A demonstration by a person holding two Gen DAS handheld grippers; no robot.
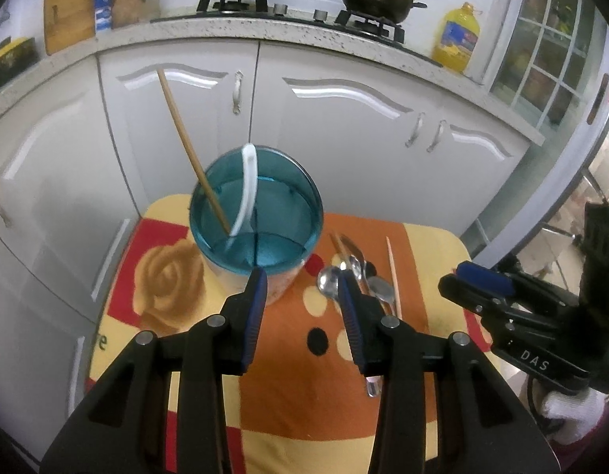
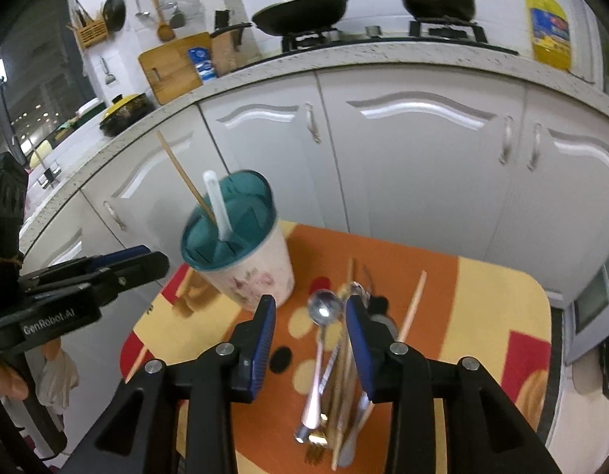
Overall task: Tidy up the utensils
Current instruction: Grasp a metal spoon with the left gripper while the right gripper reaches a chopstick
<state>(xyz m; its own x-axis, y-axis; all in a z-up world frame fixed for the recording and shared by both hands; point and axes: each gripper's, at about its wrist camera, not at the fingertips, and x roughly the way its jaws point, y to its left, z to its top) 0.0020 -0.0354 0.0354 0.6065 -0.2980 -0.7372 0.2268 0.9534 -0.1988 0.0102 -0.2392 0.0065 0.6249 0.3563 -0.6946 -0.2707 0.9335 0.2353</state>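
A chopstick (image 1: 194,154) and white spoon (image 1: 247,193) already stand in the teal-topped holder (image 1: 257,213); spoons, fork and chopsticks (image 2: 332,355) still lie loose; left gripper (image 1: 302,280) and right gripper (image 2: 310,308) both gape empty.

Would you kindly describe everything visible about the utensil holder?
The utensil holder is a tall cup, white with a faint floral print, topped by a translucent teal divided insert. It stands upright on the patterned mat, left of the loose cutlery. A chopstick and a white spoon lean inside it.
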